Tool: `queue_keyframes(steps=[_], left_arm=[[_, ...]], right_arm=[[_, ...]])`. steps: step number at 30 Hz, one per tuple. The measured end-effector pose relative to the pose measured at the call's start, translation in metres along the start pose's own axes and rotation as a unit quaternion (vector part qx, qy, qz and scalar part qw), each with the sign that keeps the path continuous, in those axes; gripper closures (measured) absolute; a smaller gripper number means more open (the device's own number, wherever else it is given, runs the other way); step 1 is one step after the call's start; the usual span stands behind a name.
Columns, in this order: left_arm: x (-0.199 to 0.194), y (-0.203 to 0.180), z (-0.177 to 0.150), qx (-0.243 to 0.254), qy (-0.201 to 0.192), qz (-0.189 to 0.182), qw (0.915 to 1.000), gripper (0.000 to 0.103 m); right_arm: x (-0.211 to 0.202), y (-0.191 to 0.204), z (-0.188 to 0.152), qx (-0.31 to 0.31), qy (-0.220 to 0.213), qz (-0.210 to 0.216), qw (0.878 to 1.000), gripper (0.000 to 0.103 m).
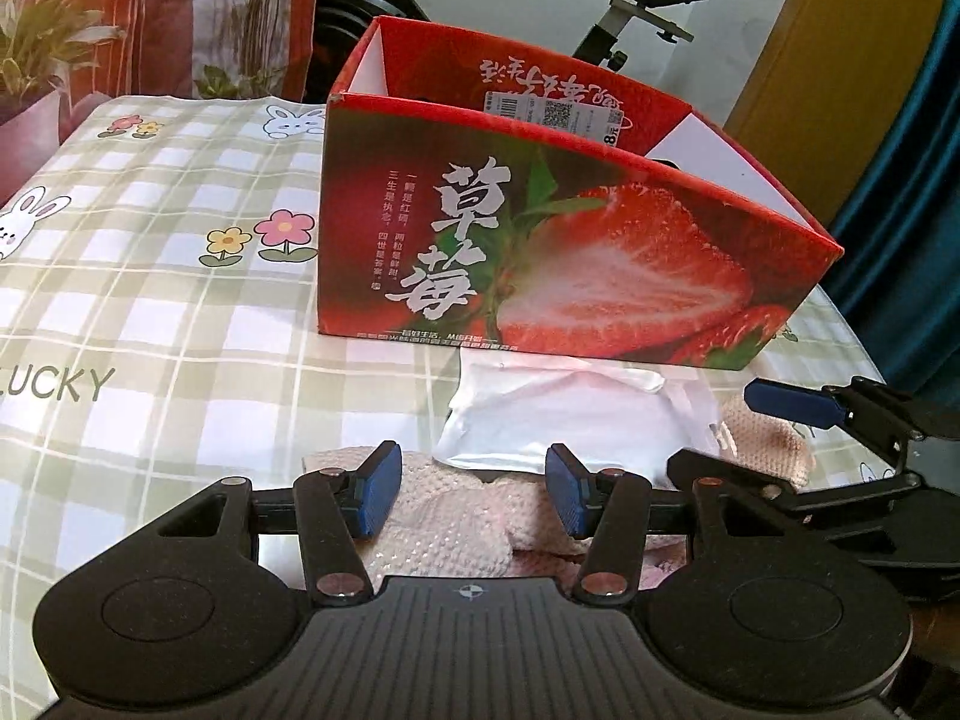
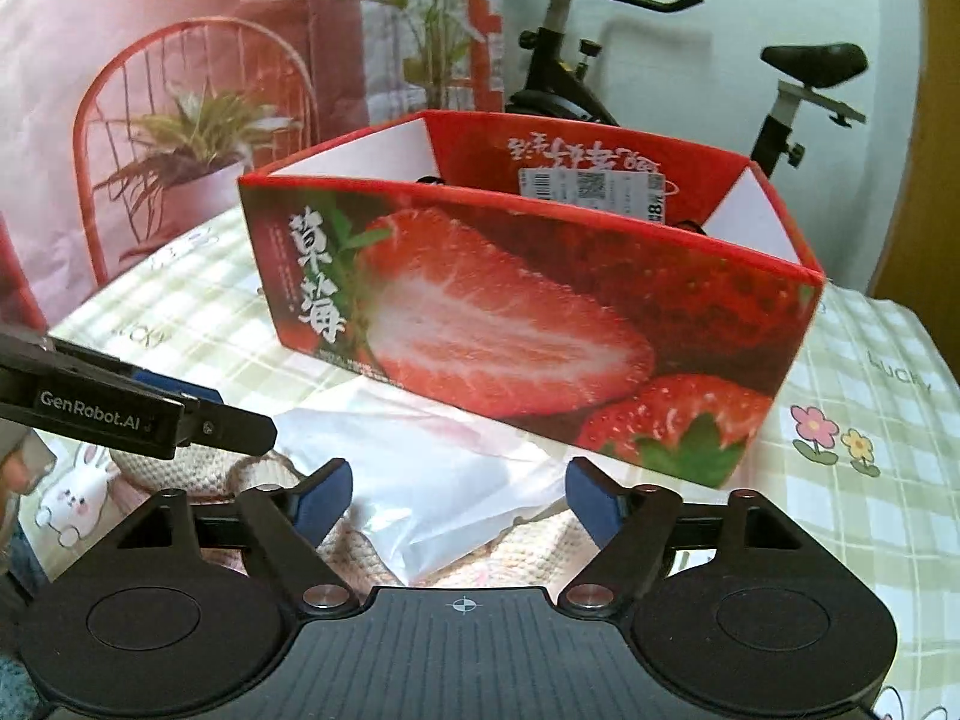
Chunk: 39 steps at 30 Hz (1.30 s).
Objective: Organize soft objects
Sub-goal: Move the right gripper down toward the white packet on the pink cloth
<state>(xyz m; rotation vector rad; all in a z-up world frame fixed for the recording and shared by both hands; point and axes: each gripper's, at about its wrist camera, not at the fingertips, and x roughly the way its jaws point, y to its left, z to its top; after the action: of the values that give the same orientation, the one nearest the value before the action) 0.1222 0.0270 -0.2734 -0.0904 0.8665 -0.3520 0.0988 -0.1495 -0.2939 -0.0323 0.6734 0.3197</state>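
Soft objects lie unsorted on the near side of the counter (image 1: 150,312), directly in front of the strawberry box (image 1: 576,258): a white plastic packet (image 1: 558,420) and pink knitted fabric (image 1: 444,516), the packet resting partly on the fabric and close against the box's front wall. Progress appears early; both items remain outside the box, and the box interior is mostly hidden, so any contents already stowed cannot be confirmed. Left gripper (image 1: 474,492) hangs low over the near left part of the fabric with its jaws apart; nothing is clamped, and contact with the fabric cannot be determined. Right gripper (image 2: 459,501) sits just to the right, jaws set wide apart over the packet's near edge, gripping nothing. Remaining work, as judged: grasp each item and place it in the box.
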Motion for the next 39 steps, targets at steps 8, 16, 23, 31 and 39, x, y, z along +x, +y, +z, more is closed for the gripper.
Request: queue_keyframes(steps=[8,16,23,31,39], left_arm=[[0.001,-0.002,-0.010,0.014,-0.004,0.006,0.9999,0.047],[0.005,-0.004,-0.011,0.019,-0.007,0.007,0.9998,0.045],[0.006,-0.005,-0.012,0.020,-0.009,0.009,0.9997,0.044],[0.006,-0.004,-0.012,0.017,-0.011,0.010,0.9997,0.044],[0.003,-0.002,-0.011,0.011,-0.015,0.008,0.9998,0.044]], right_arm=[[0.011,0.004,-0.010,-0.021,0.006,-0.005,1.000,0.012],[0.019,-0.002,-0.020,-0.021,-0.003,-0.012,1.000,0.006],[0.022,-0.001,-0.025,-0.032,-0.009,-0.017,0.999,0.003],[0.035,-0.002,-0.008,-0.020,0.021,-0.021,0.999,0.001],[0.028,-0.007,0.007,-0.015,0.005,0.007,1.000,0.021]])
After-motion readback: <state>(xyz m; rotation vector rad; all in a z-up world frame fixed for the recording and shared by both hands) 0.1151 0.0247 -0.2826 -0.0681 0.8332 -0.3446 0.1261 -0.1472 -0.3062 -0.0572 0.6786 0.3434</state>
